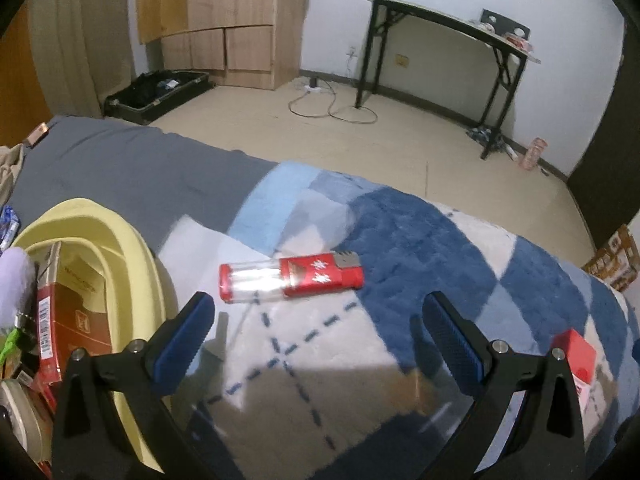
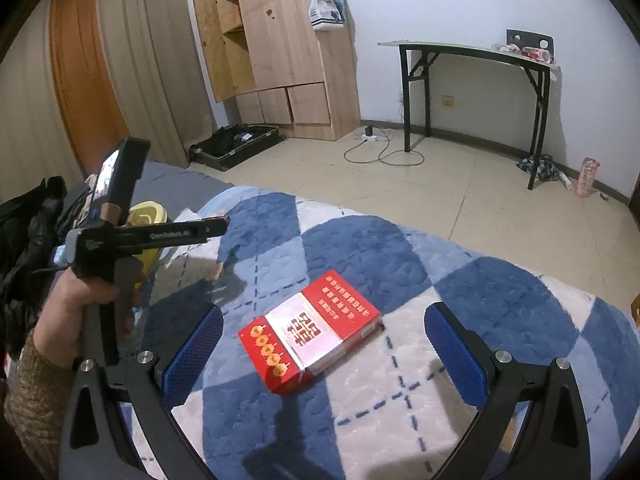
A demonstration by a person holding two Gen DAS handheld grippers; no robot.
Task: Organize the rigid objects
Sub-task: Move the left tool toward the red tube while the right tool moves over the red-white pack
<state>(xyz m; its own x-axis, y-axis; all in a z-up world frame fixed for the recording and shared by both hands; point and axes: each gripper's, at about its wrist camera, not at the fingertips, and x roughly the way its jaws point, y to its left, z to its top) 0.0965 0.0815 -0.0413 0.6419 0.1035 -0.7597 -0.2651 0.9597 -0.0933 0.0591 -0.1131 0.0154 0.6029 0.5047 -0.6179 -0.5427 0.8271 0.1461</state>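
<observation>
left gripper (image 1: pixel 320 328): blue-padded fingers spread apart, holding nothing | right gripper (image 2: pixel 324 344): fingers spread apart, holding nothing | red lighter (image 1: pixel 291 283): clear body, white snowflake marks, lying on checked blanket (image 1: pixel 420 232) beyond left fingers | red box (image 2: pixel 310 330): gold chinese writing, lanterns, flat between right fingers | yellow basin (image 1: pixel 132 264): left, holds red cartons

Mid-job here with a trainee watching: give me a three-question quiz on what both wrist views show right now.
1. True or false: the left hand-held gripper is shut on the lighter.
2. Which item lies between the right hand-held gripper fingers: A) red box, B) lighter, C) yellow basin?
3. Fill in: the lighter rests on a checked ____.

Key: 1. False, it is open with the lighter ahead. 2. A. 3. Blanket.
</observation>
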